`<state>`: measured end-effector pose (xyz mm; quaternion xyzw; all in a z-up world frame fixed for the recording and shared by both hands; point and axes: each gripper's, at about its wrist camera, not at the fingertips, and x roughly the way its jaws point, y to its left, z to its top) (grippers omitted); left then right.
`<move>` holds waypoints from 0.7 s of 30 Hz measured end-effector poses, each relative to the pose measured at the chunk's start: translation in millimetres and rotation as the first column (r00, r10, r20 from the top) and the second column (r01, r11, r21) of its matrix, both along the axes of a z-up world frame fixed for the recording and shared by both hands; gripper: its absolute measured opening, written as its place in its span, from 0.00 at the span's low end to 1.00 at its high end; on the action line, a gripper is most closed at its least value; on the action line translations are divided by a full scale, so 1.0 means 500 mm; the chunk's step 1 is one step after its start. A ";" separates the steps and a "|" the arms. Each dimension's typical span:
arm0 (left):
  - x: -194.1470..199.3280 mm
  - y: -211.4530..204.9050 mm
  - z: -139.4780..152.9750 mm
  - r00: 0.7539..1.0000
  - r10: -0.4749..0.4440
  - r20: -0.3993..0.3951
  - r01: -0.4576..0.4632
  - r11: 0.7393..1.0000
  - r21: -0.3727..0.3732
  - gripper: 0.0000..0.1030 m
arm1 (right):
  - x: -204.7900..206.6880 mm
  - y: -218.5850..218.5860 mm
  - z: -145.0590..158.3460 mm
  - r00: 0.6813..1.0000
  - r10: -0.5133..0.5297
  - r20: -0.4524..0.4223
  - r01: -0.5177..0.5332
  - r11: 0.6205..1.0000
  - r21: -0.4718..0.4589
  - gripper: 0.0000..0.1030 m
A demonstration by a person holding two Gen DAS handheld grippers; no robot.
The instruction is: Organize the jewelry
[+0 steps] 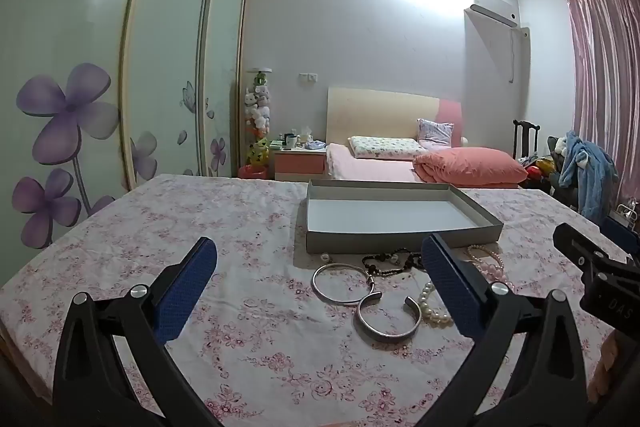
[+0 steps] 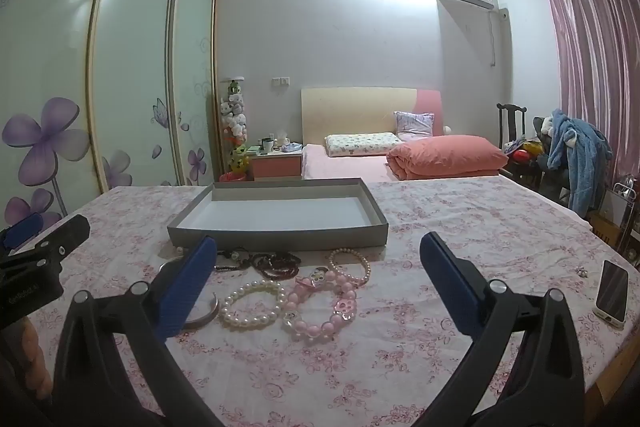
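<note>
An empty grey box [image 1: 400, 239] [image 2: 280, 229] sits on the floral tablecloth. In front of it lies jewelry: a closed silver bangle [image 1: 344, 283], an open silver cuff [image 1: 388, 321] [image 2: 202, 317], a dark bead strand [image 1: 390, 261] [image 2: 272, 263], a white pearl bracelet [image 2: 251, 303] [image 1: 434, 307], a pink bead bracelet [image 2: 320, 301] [image 1: 492, 269] and a thinner pearl bracelet [image 2: 349, 263]. My left gripper [image 1: 320, 263] is open and empty, held above the bangles. My right gripper [image 2: 318, 259] is open and empty, above the bead bracelets.
A phone [image 2: 612, 293] lies near the table's right edge, with a small trinket [image 2: 582, 271] beside it. Behind the table are a bed [image 1: 400, 163], a nightstand [image 1: 300, 163], a glass wardrobe [image 1: 100, 87] and a chair with blue clothes [image 2: 572, 155].
</note>
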<state>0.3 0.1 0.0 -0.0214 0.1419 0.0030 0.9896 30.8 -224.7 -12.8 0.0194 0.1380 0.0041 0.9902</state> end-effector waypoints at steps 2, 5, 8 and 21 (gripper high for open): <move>0.000 0.000 0.000 1.000 0.000 0.001 0.000 1.000 0.002 0.98 | 0.000 0.000 0.000 1.000 0.000 0.000 0.000 1.000 0.000 0.96; 0.000 0.000 0.000 1.000 0.001 0.003 -0.001 1.000 0.001 0.98 | 0.000 -0.001 0.001 1.000 0.000 0.002 0.000 1.000 0.000 0.96; 0.000 0.002 0.000 1.000 0.002 0.003 -0.002 1.000 0.000 0.98 | -0.002 -0.001 0.001 1.000 0.000 0.004 0.000 1.000 0.000 0.96; 0.000 -0.001 0.000 1.000 0.000 0.001 0.000 1.000 0.004 0.98 | 0.000 0.000 -0.001 1.000 0.000 -0.003 0.000 1.000 0.002 0.96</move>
